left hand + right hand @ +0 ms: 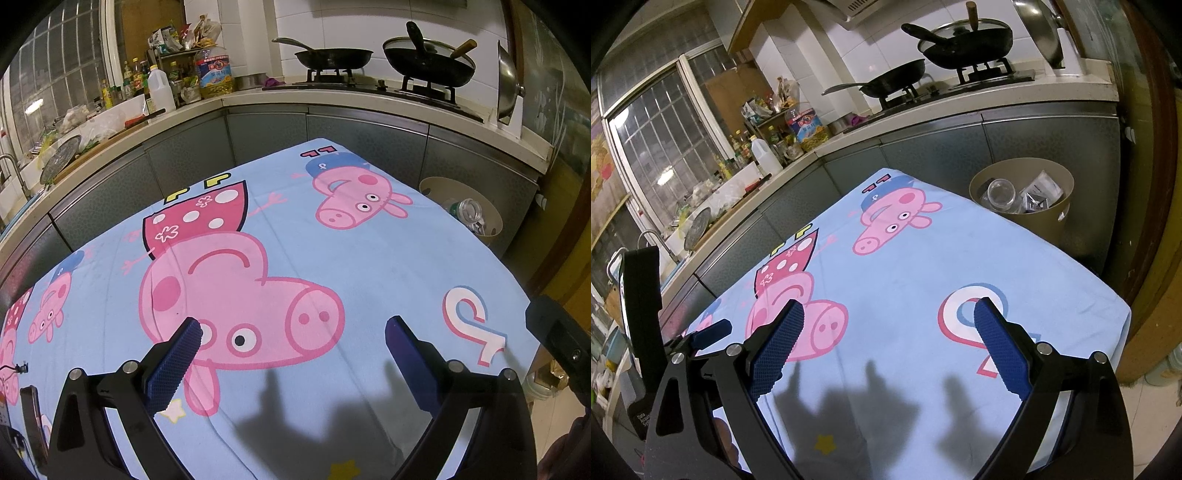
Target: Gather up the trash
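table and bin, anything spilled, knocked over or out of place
Nothing stands out. The tablecloth lies flat with no trash on the part in view. The bin stands upright beside the table's far corner, with a clear bottle and wrappers inside. Both the left gripper and the right gripper are open and hold nothing.

matt light-blue cotton-like cloth with pink pig print (369, 266), soft and faintly creased, spread over the table. knurled dark-blue rubbery finger pads (779, 347) on matt black plastic arms with shiny metal bolts, same on the left gripper (293, 325). at two o'clock, smooth matt tan plastic bin (1060, 218) holding a clear glossy plastic bottle (999, 192) and crinkled silvery foil wrappers (1036, 201). at twelve, dull black iron frying pan (334, 57); glossy white wall tiles (332, 22); polished steel lid (508, 85).
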The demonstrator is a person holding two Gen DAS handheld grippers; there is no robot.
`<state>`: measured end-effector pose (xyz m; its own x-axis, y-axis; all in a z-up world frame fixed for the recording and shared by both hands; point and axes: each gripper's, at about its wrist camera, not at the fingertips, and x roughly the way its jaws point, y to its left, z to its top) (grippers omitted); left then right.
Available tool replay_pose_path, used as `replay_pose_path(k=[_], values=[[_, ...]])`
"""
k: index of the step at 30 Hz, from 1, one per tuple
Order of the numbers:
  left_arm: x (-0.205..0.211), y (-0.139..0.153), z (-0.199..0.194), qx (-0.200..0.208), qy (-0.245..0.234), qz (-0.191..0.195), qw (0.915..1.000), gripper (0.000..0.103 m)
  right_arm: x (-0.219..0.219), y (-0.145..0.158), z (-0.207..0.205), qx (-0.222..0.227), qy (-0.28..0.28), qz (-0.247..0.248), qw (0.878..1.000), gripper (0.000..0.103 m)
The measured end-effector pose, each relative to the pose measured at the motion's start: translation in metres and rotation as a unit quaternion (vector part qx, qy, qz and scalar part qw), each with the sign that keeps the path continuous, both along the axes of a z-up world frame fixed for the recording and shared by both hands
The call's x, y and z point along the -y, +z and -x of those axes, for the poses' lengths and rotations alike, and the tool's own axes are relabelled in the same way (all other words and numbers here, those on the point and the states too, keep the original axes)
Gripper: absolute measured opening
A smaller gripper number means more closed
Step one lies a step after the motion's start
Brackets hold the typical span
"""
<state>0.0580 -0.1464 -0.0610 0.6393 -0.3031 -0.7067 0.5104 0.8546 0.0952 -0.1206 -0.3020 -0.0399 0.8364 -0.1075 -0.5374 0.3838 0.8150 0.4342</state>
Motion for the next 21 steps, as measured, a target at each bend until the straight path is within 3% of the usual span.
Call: replay_pose_path(k=[21], values=[[0.0001,-0.0004,0.0004,0.001,0.003,-0.001,1.0,0.099,-0.001,-0.0007,-0.0015,0.001,0.0,0.001,1.0,0.092]])
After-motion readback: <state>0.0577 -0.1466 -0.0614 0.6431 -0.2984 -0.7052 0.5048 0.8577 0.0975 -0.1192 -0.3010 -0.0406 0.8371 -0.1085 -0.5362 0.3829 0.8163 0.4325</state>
